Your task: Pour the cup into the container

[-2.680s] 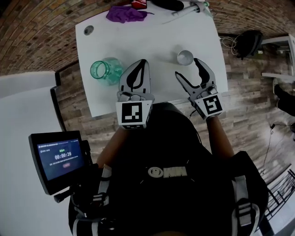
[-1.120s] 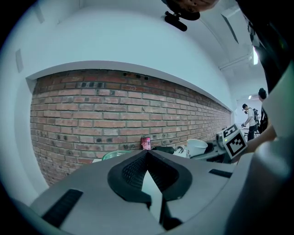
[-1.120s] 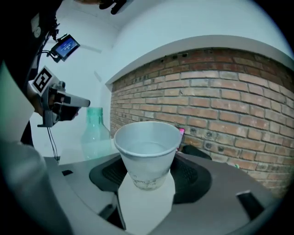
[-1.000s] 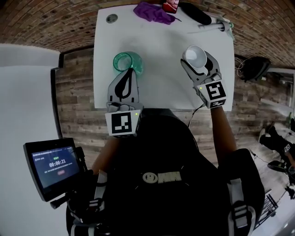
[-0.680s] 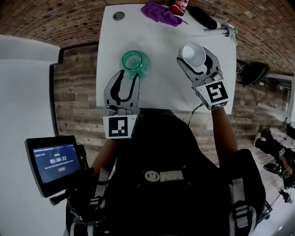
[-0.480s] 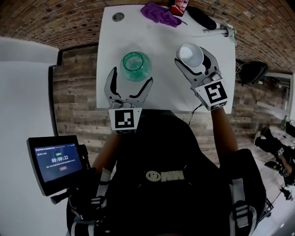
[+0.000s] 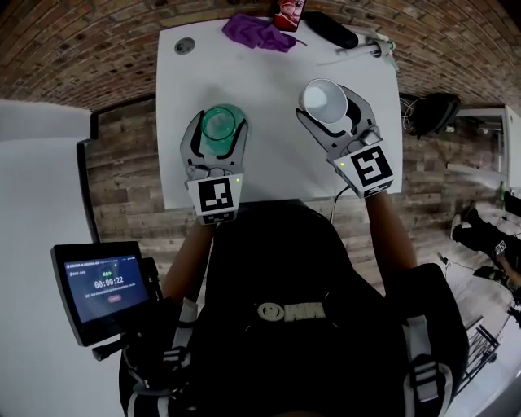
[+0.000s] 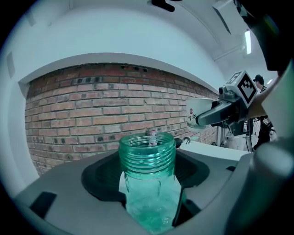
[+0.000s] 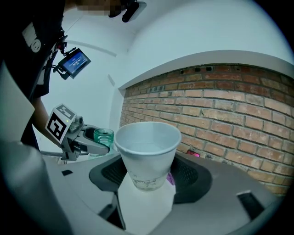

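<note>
A green see-through jar (image 7: 220, 124) stands open-mouthed on the white table (image 7: 269, 159). My left gripper (image 7: 220, 117) reaches round it. Its jaws have just been opening, and the jar (image 8: 148, 183) stands between them with a dark gap on each side. The right gripper (image 7: 328, 107) is shut on a white foam cup (image 7: 323, 98), held upright above the table to the right of the jar. In the right gripper view the cup (image 9: 148, 153) fills the space between the jaws, and some liquid shows inside it. Beyond it on the left are the jar (image 9: 104, 136) and the left gripper (image 9: 87, 144).
At the table's far edge lie a purple cloth (image 7: 256, 31), a small red item (image 7: 286, 15), a black object (image 7: 330, 28) and a white tool (image 7: 362, 49). A round cable hole (image 7: 185, 46) sits at the far left corner. A small screen (image 7: 102, 285) hangs at my left.
The left gripper went from shut beside the jar to wide open, then moved forward until its jaws flank the jar. The right gripper keeps hold of the cup.
</note>
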Demonstrator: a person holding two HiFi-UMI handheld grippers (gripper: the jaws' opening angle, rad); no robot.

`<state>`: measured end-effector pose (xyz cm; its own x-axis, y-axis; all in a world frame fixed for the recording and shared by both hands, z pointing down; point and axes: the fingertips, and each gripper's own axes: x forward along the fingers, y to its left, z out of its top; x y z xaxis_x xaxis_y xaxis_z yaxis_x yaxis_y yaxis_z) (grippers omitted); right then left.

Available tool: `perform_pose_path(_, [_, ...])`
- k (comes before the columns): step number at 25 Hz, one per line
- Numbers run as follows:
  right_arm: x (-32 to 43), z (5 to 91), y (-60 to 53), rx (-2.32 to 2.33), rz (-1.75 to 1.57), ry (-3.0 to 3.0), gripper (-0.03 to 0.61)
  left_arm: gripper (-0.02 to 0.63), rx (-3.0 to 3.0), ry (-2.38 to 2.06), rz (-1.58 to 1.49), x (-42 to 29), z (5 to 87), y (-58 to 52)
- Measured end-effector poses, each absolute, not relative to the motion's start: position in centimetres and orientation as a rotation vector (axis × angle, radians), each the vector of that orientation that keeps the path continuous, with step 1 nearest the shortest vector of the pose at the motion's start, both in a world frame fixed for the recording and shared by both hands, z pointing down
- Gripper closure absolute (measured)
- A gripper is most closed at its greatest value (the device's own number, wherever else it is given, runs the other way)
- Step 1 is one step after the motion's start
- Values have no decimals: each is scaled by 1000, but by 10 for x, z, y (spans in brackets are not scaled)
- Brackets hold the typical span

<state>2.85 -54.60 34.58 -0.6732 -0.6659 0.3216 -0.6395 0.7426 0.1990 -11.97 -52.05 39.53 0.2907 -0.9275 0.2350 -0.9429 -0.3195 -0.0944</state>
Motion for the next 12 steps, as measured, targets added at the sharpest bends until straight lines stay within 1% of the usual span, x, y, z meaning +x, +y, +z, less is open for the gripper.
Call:
perform_pose_path(5, [42,345,-547,1023,-90,-2566,284,272,2485,-1743,312,-101,394,-523])
perform_pose_path(12, [71,341,-531,1079,-110,-2537,284,272,2618,-1590,307,-32,393,-515])
